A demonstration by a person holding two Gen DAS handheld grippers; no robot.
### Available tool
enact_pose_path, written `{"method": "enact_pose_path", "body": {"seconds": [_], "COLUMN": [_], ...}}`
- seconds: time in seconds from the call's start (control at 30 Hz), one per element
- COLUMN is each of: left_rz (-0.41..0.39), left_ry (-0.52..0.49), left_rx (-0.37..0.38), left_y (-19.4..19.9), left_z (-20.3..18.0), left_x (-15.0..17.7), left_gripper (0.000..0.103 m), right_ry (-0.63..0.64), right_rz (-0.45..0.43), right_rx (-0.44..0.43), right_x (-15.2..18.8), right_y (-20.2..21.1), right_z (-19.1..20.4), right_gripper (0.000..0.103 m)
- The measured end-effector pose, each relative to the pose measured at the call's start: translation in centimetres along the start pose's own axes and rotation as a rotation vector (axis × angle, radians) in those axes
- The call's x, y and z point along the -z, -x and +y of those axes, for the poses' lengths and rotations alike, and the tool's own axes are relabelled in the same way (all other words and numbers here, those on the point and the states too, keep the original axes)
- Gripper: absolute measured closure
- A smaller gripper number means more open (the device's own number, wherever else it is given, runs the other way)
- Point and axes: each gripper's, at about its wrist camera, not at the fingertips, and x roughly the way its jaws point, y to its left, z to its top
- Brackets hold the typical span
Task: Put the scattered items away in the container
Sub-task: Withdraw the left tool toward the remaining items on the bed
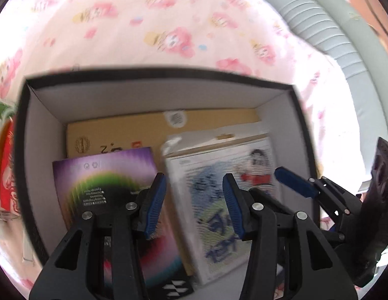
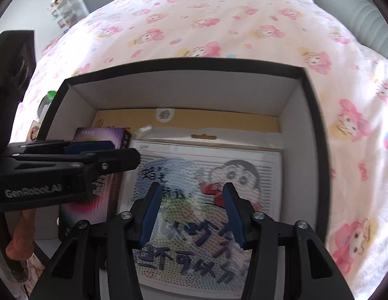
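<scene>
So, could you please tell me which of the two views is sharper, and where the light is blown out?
Right wrist view is sharper: the cartoon pegboard pack reads fairly crisply. Left wrist view is motion-smeared across the box rim and the bedspread, with white overexposure at its right and lower-left edges. Both bend straight edges, fisheye-style.

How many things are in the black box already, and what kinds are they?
Brown cardboard box: 1
Purple box: 1
Cartoon picture pack: 1
Total inside the black box: 3
More could be hidden underneath.
</scene>
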Motion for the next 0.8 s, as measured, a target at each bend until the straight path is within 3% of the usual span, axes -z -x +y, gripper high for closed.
{"method": "enact_pose_path", "body": {"seconds": [0.13,0.3,0.43,0.8], "left_rz": [-0.143,-0.196,-0.252,-0.249], "left_ry": [-0.092,-0.138,-0.158,-0.088], "left_rx": [-0.033,-0.042,-0.042,-0.008], "left_y": [4.2,8.4,12.2,17.4], "left_z": [-2.7,-5.0,-6.1,-2.4], "left_x": [2.4,6.5,10.0,14.4], "left_gripper": [0.055,0.05,0.047,0.047], "right_ry": [-0.046,-0.11,-0.111,-0.057], "right_rz": [-0.172,-0.265,-0.294,-0.298], "right_rx": [0.047,0.045,0.02,-0.021], "right_x": [1.7,4.2,6.2,8.9], "right_y": [5.2,10.3,13.7,16.2], "right_z": [0.2,0.4,1.5,6.2], "right_gripper": [0.056,0.056,0.055,0.055]}}
